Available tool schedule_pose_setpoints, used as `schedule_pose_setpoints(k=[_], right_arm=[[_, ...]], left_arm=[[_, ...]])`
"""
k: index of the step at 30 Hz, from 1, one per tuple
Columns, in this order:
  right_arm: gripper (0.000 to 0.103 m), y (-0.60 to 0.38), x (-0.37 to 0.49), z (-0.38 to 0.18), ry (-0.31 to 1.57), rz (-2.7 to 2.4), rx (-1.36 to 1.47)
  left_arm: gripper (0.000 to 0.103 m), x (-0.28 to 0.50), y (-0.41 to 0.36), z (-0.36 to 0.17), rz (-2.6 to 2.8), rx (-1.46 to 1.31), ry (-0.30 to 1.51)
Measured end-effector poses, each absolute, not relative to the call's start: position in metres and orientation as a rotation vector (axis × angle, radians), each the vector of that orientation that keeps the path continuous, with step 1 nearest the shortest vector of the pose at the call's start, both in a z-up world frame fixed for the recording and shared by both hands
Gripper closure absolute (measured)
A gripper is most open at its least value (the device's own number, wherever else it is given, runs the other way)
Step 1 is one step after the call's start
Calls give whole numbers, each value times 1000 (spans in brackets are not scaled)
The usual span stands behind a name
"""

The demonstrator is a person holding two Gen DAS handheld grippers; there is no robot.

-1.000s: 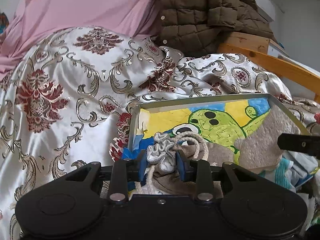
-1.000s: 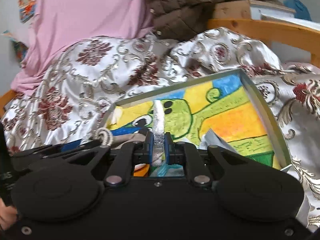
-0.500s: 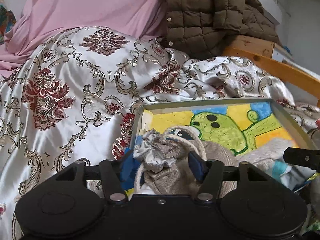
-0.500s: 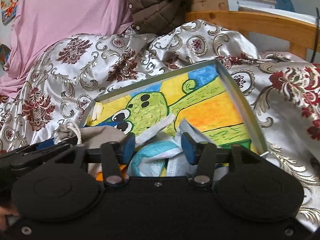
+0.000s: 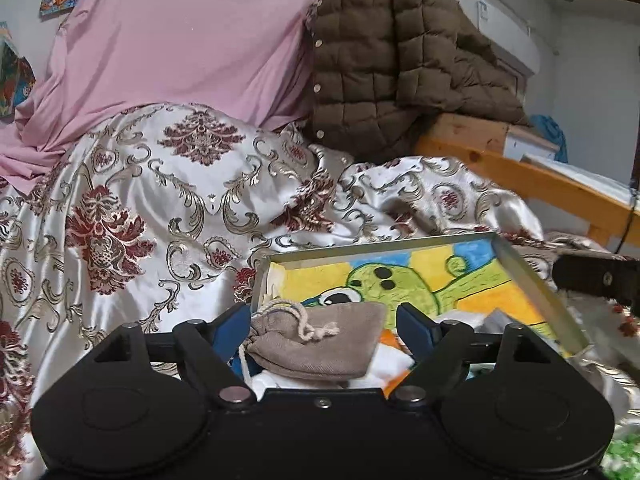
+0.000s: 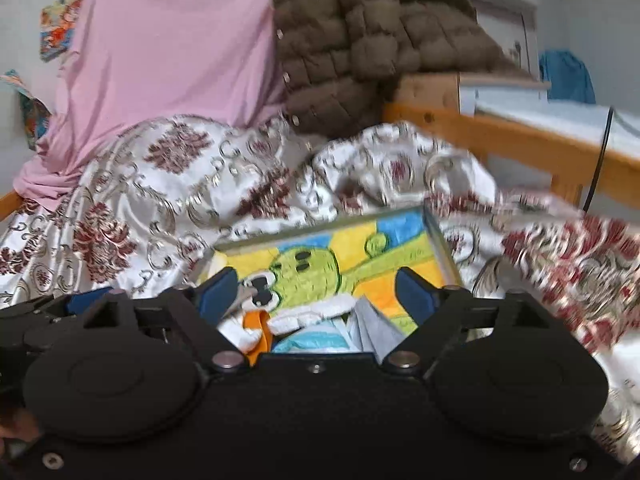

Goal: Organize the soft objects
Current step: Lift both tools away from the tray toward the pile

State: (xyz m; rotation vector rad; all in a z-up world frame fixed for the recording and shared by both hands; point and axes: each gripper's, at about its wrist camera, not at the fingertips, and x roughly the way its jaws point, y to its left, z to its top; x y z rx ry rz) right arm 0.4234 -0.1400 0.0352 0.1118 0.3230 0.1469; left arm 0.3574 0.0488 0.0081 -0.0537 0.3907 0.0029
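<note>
A shallow tray (image 5: 532,284) with a green cartoon painted inside lies on the bed. A grey drawstring pouch (image 5: 320,340) lies at its near left corner, free between the wide-open fingers of my left gripper (image 5: 324,324). My right gripper (image 6: 316,292) is open and empty above the tray (image 6: 438,240); below it lie a white strip (image 6: 308,314), a light blue cloth (image 6: 316,342) and a grey cloth (image 6: 372,328). One finger of the right gripper shows at the right edge of the left wrist view (image 5: 592,278).
A patterned satin quilt (image 5: 160,208) covers the bed around the tray. A pink sheet (image 5: 180,40) and a brown quilted jacket (image 5: 392,64) hang behind. A wooden bed rail (image 5: 540,184) runs at the right.
Both grippers opened and pulled back and up. The left let go of the pouch, which now lies flat in the tray. The right let go of the white strip.
</note>
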Motion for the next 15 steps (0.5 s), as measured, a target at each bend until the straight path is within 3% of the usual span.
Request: schedule_pose_setpoints(k=[8, 15], right_arm=[[2, -153, 370, 72, 168, 139, 103], [1, -164, 330, 90, 102, 158, 111]], left_arm=[[8, 296, 44, 41, 48, -81, 274], [2, 244, 46, 68, 95, -95, 185]])
